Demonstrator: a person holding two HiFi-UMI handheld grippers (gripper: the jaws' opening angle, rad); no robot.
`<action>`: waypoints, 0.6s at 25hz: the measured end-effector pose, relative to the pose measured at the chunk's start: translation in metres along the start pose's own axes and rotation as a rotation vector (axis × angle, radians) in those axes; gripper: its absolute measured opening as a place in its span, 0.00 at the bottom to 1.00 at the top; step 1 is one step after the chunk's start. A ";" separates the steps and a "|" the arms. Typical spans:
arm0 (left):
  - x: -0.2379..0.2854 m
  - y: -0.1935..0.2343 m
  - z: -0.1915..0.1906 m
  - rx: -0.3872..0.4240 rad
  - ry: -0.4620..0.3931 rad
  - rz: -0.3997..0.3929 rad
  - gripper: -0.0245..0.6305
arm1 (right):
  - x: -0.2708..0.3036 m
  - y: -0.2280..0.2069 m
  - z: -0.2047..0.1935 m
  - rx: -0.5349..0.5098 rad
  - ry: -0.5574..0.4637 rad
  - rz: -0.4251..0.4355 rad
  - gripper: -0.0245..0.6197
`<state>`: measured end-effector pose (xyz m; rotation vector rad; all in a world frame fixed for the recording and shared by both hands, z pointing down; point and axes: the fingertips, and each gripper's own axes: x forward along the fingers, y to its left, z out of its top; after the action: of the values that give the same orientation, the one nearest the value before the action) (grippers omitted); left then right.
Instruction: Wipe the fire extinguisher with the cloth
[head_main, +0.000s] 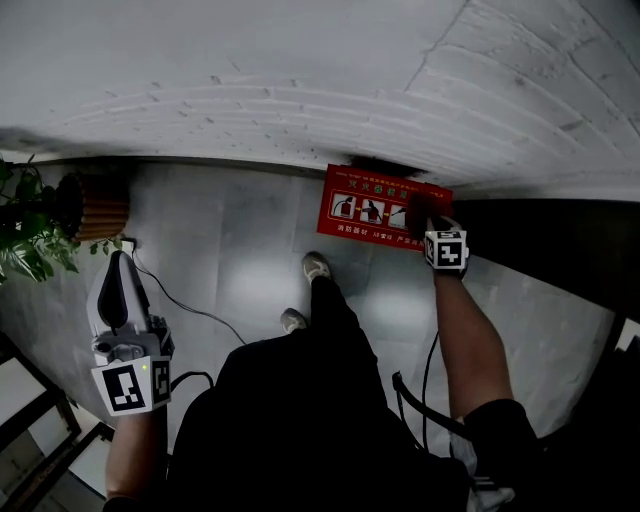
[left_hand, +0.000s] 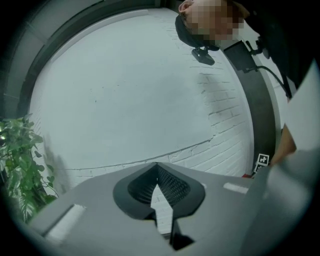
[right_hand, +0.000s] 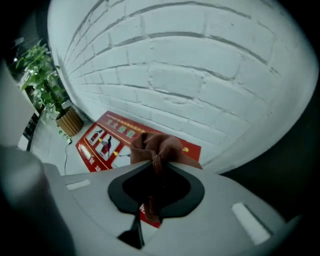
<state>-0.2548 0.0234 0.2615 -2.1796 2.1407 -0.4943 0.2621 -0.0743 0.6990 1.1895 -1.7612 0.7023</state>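
My right tongs (right_hand: 156, 165) pinch the cloth (right_hand: 159, 144) tight. My left tongs (left_hand: 157, 166) are closed on nothing. The red fire extinguisher box (right_hand: 100, 142) sits low by the wall (right_hand: 190, 65). I think I should reach down slowly and rub gently, keeping my pinch.

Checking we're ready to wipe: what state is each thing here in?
cloth: bunched, pinched between jaws.
right gripper: jaws shut on the cloth.
left gripper: jaws shut, empty.
red box: on the floor against the wall.
potted plant: upright.
cable: lying loose on the floor.
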 end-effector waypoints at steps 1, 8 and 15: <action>-0.006 0.003 -0.001 -0.005 0.001 0.015 0.04 | 0.000 0.013 0.013 -0.016 -0.022 0.019 0.09; -0.057 0.034 -0.016 -0.028 0.015 0.135 0.04 | 0.004 0.124 0.095 -0.163 -0.159 0.185 0.09; -0.106 0.063 -0.024 -0.046 0.062 0.252 0.04 | 0.024 0.233 0.099 -0.356 -0.141 0.333 0.09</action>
<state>-0.3213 0.1297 0.2481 -1.8996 2.4361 -0.5044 0.0088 -0.0763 0.6788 0.7271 -2.1251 0.4710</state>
